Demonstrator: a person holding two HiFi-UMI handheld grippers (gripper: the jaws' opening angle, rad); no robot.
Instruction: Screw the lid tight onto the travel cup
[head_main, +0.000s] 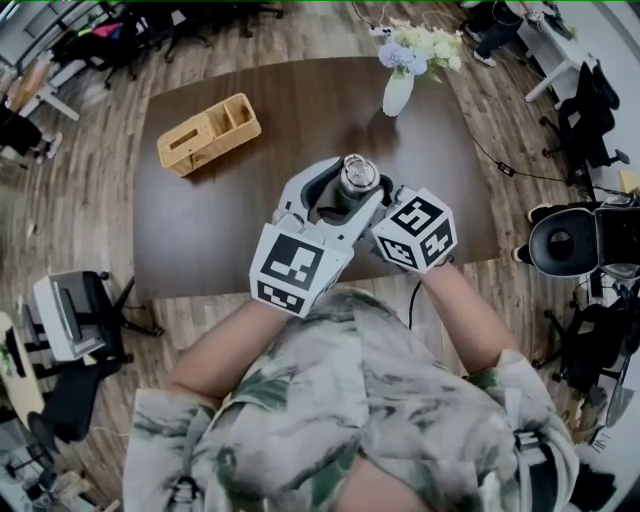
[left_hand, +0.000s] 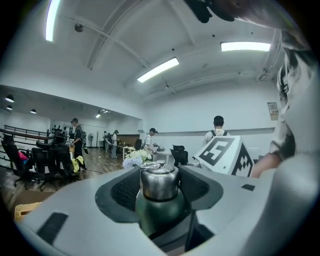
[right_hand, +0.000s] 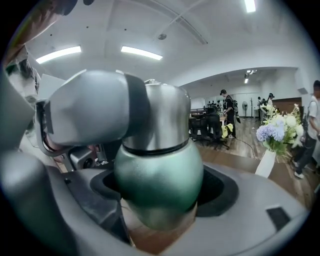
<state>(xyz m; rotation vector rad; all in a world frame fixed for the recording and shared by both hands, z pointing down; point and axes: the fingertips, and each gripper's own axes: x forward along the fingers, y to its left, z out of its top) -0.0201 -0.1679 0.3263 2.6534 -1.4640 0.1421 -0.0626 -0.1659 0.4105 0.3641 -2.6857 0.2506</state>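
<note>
- L gripper: shut tight on steel lid, pads pressed to both sides.
- R gripper: clamped round green body of travel cup, just below lid seam.
- Holds cup upright btw both tools, close to chest, over near part of table; looks lifted clear of wood, but underside hard to judge.
- Lid on cup, dark seam level all round in R gripper view; prob. mid-tightening, no telling thread depth.
- Slip risk: smooth rounded body, so poss. skidding in R pads once torque rises; then whole cup turning w/ lid, no tightening.
- Cross-thread risk: any tilt of L tool vs. cup axis during twist, lid biting crooked + jamming.
- Drop risk: nothing seen under cup; easing either grip to re-grab means one tool carrying all, poss. fall onto table.
- Clash risk: marker cubes + wrists v. close in head view; long twist likely to knock tools together + jolt hold.
- Lid escape: polished steel, narrow band; pads liable to ride up off top under hard squeeze.
- Vase + wooden box well apart at far side of table; no threat to either.
</note>
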